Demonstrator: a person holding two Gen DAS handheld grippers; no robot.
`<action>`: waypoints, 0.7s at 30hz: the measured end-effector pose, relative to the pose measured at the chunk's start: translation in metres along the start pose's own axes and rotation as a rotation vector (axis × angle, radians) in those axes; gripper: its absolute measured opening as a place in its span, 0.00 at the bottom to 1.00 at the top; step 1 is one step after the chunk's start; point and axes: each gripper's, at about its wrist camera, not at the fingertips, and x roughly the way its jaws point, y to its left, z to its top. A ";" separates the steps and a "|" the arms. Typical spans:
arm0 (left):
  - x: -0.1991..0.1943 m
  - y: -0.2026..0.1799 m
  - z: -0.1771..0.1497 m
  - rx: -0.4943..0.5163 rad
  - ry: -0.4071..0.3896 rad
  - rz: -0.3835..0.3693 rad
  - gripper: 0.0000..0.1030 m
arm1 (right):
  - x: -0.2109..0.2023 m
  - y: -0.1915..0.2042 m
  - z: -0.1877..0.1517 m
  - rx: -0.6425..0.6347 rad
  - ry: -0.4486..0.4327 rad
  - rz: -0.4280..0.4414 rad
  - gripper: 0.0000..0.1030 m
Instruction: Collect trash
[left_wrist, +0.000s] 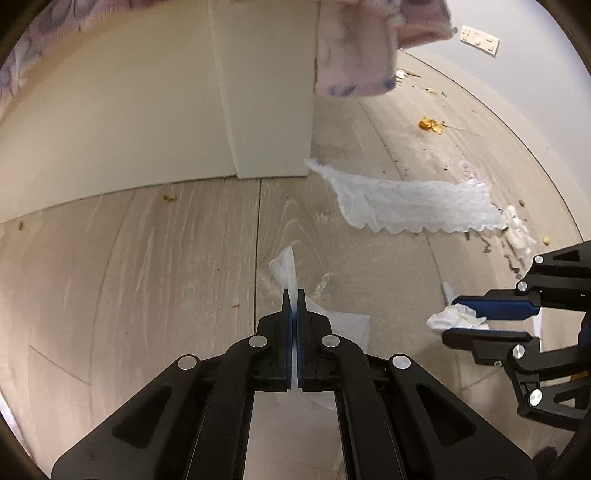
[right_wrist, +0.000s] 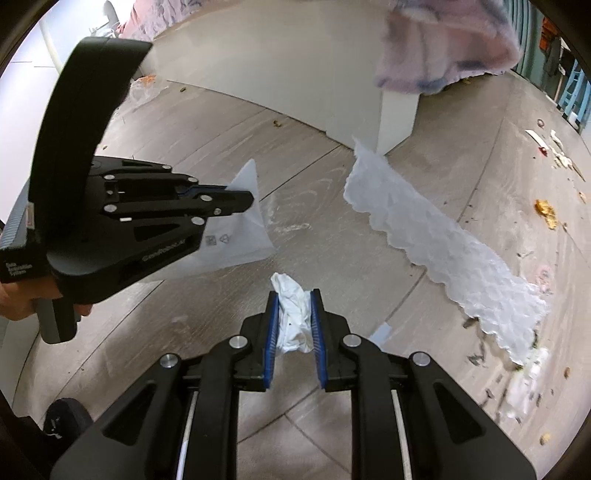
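Gripping a crumpled tissue above the floor, the right gripper had its fingers closed on it; the left gripper pinched a clear bag shut. Farther off, bubble wrap lay near a white cabinet, with orange scraps beyond.

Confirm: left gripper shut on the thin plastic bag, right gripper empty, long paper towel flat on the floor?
Not quite: the right gripper is not empty; its jaws are shut on a crumpled white tissue, as the right wrist view shows. The left gripper does pinch the plastic bag, and the paper towel lies flat.
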 end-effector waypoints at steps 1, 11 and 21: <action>-0.006 0.000 0.003 0.000 0.005 0.001 0.00 | -0.008 0.000 0.002 0.004 0.004 -0.004 0.17; -0.136 -0.009 0.061 -0.016 0.069 -0.006 0.00 | -0.145 0.021 0.055 0.031 0.016 0.003 0.17; -0.291 -0.042 0.142 0.004 0.089 -0.042 0.00 | -0.312 0.047 0.122 0.082 0.013 -0.008 0.17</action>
